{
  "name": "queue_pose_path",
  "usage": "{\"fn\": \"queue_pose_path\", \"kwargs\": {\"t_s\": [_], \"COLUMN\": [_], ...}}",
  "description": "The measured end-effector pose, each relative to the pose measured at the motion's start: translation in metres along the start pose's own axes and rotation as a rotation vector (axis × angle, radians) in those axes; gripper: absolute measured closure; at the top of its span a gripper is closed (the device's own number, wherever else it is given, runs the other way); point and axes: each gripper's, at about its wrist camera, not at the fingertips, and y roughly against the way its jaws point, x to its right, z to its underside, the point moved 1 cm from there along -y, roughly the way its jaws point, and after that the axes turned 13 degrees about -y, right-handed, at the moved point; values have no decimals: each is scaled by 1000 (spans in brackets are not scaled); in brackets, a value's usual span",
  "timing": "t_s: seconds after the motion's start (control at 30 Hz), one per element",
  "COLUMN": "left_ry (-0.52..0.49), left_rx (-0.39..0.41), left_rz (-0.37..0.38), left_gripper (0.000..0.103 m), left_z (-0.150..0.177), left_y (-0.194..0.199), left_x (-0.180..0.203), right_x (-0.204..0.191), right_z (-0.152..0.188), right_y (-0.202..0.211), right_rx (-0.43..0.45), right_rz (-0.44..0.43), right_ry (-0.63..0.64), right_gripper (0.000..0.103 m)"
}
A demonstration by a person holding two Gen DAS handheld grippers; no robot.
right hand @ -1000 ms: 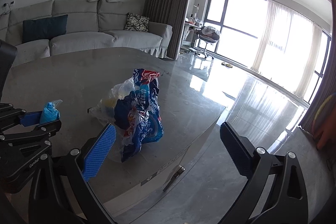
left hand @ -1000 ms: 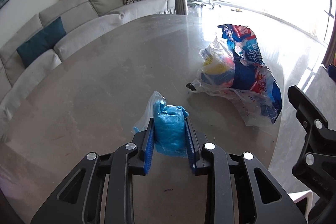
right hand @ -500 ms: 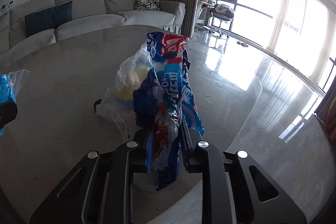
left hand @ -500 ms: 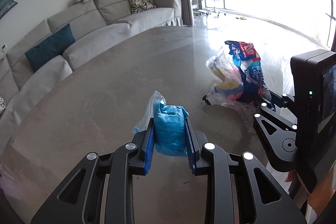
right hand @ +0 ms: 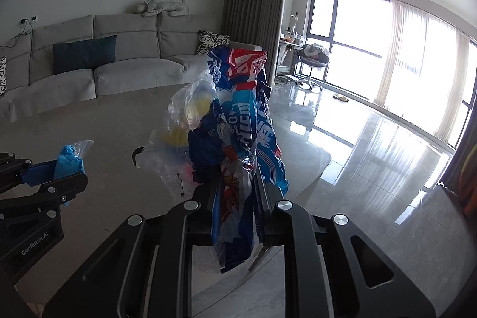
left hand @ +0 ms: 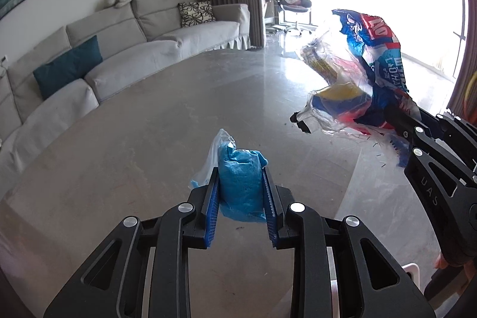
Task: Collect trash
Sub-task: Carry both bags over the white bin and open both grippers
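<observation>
My left gripper [left hand: 240, 184] is shut on a crumpled blue wad of plastic trash [left hand: 241, 184] with a clear film tail, held above the grey stone table [left hand: 134, 139]. It also shows at the left of the right wrist view [right hand: 70, 161]. My right gripper [right hand: 237, 198] is shut on a bundle of clear and blue-red printed plastic wrappers [right hand: 235, 124] with something yellow inside. The bundle hangs lifted off the table, to the right of my left gripper, in the left wrist view [left hand: 354, 79].
The table's front edge [right hand: 298, 184] drops to a glossy tiled floor [right hand: 372, 154]. A grey sofa [left hand: 119, 49] curves behind the table. An office chair [right hand: 313, 61] stands by the bright windows. Small dark crumbs [right hand: 180, 187] lie on the table.
My right gripper moved in, shut on the wrapper bundle and lifted it off the table. My left gripper kept its hold on the blue wad and rose a little.
</observation>
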Motion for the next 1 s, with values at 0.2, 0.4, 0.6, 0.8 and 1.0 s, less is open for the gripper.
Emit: {"fn": "queue_pose_path", "kwargs": {"t_s": [0.2, 0.4, 0.6, 0.8, 1.0], "left_ry": [-6, -18, -40, -75, -119], "left_rx": [44, 70, 64, 27, -14], "left_rz": [39, 52, 94, 174, 235], "left_gripper": [75, 75, 75, 75, 75], "left_z": [11, 25, 46, 74, 96], "left_y": [49, 88, 109, 120, 118], "left_x": [23, 44, 75, 124, 172], "right_x": [10, 23, 38, 61, 84], "right_z": [9, 28, 55, 83, 95], "right_y": [58, 102, 141, 177, 195], "right_rx": [18, 9, -5, -24, -17], "right_rz": [2, 21, 71, 131, 199], "right_ry": [-14, -62, -84, -101, -122], "right_gripper": [84, 84, 84, 84, 84]}}
